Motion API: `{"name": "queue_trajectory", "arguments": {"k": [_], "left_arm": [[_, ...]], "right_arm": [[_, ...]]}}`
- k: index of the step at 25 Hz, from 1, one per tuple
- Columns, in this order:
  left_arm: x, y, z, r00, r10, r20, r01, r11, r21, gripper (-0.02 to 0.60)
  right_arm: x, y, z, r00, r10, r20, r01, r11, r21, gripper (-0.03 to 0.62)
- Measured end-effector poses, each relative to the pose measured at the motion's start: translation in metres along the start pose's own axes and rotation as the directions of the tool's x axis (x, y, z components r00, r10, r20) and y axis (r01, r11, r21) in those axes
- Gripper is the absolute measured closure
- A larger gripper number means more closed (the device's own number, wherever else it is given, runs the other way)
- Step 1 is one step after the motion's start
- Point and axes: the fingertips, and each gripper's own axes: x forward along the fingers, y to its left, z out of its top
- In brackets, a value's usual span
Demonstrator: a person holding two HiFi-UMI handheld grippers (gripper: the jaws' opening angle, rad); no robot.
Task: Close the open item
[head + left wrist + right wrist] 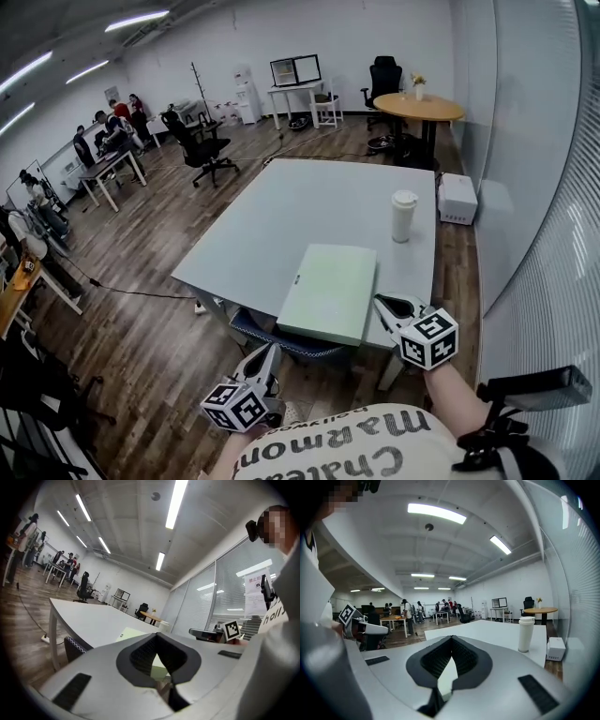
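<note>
Left gripper point(270, 354) and right gripper point(386, 303) hovering, pinched together, empty; green folder point(330, 291) just ahead looking light, stiff. I'm favouring its cover edge.

Dark print is seen upside down on the person's white shirt point(349, 452) in the head view: "Chatea" and "Marmon" can be read, and the ends of both words are cut off. In the left gripper view "holl" is read on the same shirt. Red characters are carried by a paper notice point(256, 596) on the glass wall point(224, 590), but they cannot be made out.
</note>
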Motion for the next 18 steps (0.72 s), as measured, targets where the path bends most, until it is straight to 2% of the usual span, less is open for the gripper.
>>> {"name": "queue_trajectory", "arguments": {"k": [9, 18], "left_arm": [[-0.009, -0.028, -0.034, 1.0, 0.006, -0.029, -0.007, 0.999, -0.033, 0.588], [-0.004, -0.033, -0.037, 0.998, 0.021, -0.057, -0.023, 0.999, -0.041, 0.588]], "right_arm": [[-0.037, -0.011, -0.029, 0.997, -0.023, -0.067, 0.024, 1.0, 0.012, 0.595], [-0.039, -0.015, -0.035, 0.995, 0.004, -0.103, -0.001, 1.0, 0.022, 0.594]]}}
